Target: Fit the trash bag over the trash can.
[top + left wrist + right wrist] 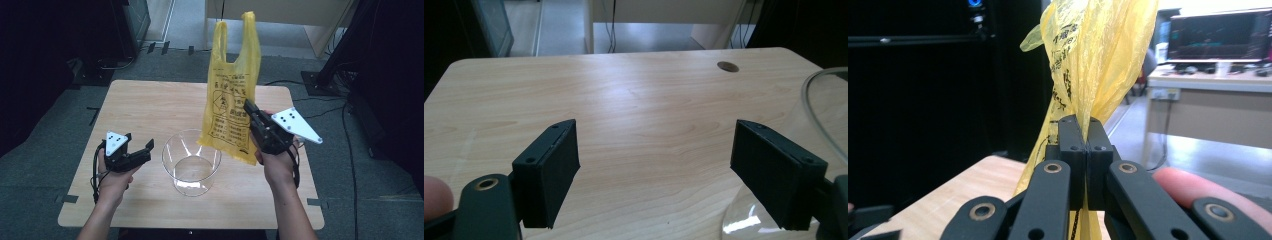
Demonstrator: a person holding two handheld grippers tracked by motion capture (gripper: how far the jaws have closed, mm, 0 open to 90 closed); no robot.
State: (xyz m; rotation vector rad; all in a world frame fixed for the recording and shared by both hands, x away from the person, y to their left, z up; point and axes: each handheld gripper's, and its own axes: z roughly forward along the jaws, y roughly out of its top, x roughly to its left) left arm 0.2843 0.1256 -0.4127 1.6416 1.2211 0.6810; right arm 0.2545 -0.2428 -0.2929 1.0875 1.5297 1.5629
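Over pale wooden table (150, 107), left gripper (136, 155) jaws apart, right gripper (248, 109) clamping yellow bag (231, 95).

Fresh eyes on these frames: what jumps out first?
The yellow plastic bag, held up over the right half of the wooden table, pinched in the shut right tongs. Next, the clear glass bowl at the table's middle front, with the open left tongs just to its left.

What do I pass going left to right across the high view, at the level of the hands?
Left gripper, fingers apart over the table → clear glass bowl → yellow plastic bag, held up and hanging by the bowl's right rim → right gripper, fingers clamped on the bag.
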